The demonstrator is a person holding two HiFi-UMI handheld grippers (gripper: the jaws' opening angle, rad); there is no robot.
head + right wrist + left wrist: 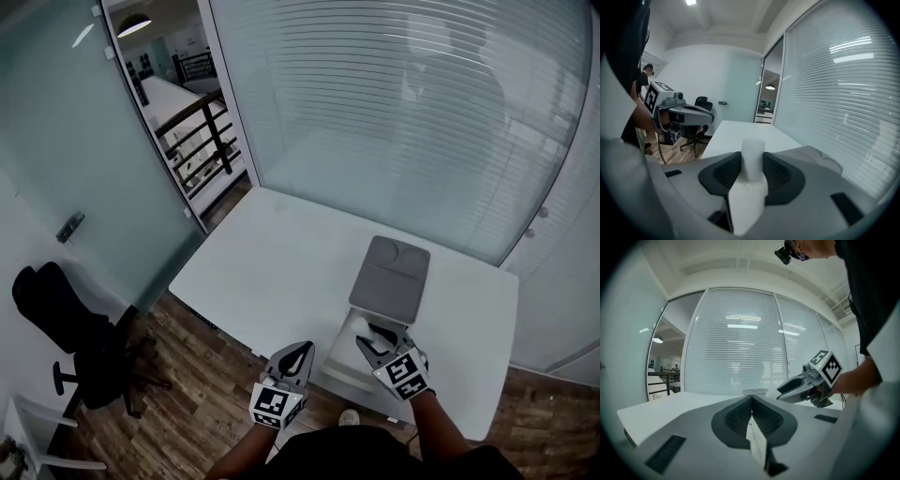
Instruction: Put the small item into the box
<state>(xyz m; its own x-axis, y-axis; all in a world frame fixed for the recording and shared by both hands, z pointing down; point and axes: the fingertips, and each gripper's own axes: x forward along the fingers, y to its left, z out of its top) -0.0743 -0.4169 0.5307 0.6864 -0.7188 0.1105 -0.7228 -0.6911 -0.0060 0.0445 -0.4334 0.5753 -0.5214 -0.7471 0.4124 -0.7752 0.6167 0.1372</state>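
**Small item [752, 157] clamped in the right claw [373, 339] over the open box [339, 370]**

Small, white and roughly cylindrical, the item stands upright between the right claw's two dark pads, which press on it from both sides. Its top pokes out above the jaw tips. From the head view that claw hangs over the box's white tray, pointing somewhat downward, though whether the item is inside the tray's walls or above them cannot be told.

The box's grey lid [391, 272] is folded back flat onto the white worktop [272, 272], on the far side of the tray. Just left of the box, at the worktop's near edge, is the left claw [752, 398] — its jaws are together, with nothing between them.

Beyond the worktop runs a glass wall with lowered blinds [403, 112] — off to the left, a black office chair [66, 328] sits on the wooden floor [197, 384].
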